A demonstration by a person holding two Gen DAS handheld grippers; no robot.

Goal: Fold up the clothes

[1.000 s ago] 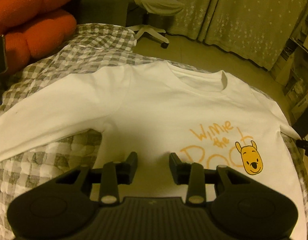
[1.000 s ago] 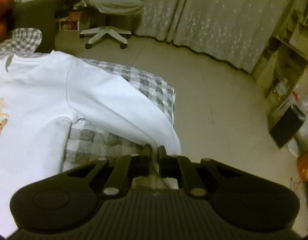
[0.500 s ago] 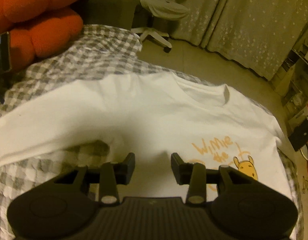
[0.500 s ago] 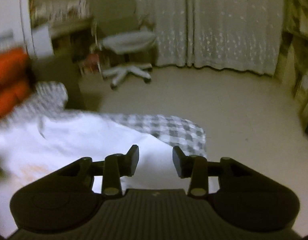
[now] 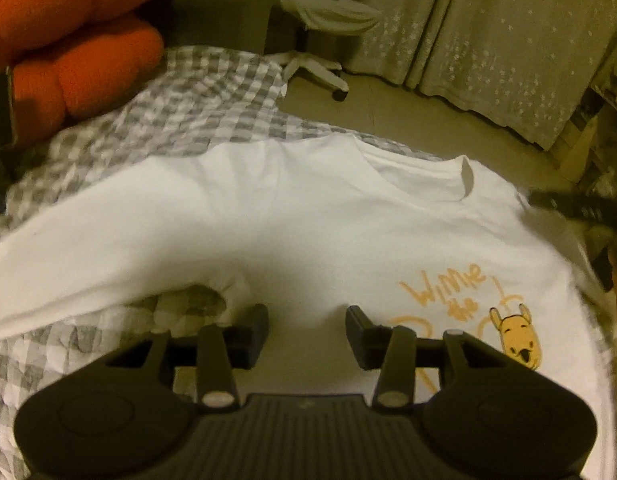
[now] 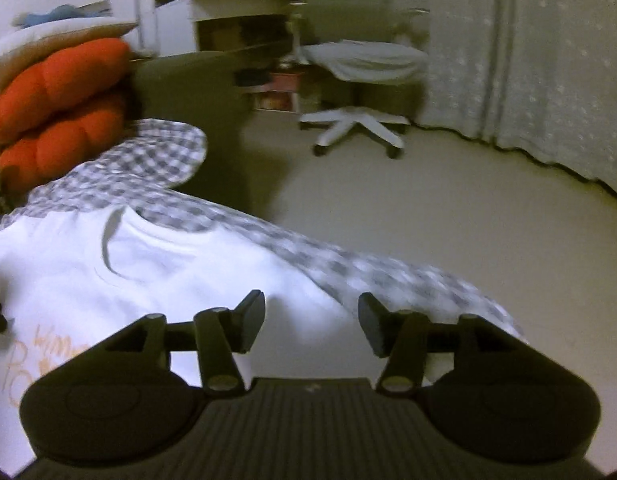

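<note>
A white long-sleeved shirt [image 5: 308, 220] with an orange print and a yellow bear face [image 5: 516, 340] lies front up on a grey checked bedspread [image 5: 180, 120]. Its left sleeve stretches out to the left edge of the left wrist view. My left gripper [image 5: 306, 328] hovers over the shirt's chest near the armpit, its jaws opening with nothing between them. In the right wrist view the same shirt [image 6: 156, 280] fills the lower left, collar toward the far side. My right gripper [image 6: 310, 326] hangs above the shirt's right shoulder, jaws opening, nothing held.
Orange cushions [image 5: 76, 48] are stacked at the bed's far left. A white swivel chair [image 6: 360, 80] stands on the bare floor [image 6: 468, 216] beyond the bed, before a pale curtain [image 6: 548, 60]. Shelves and boxes line the right wall. A dark blurred object [image 5: 580, 208] shows at the shirt's right edge.
My right gripper let go of the right sleeve cuff, opened wide and swung left toward the shirt's shoulder. The left gripper's jaws widened a little while it stayed over the chest.
</note>
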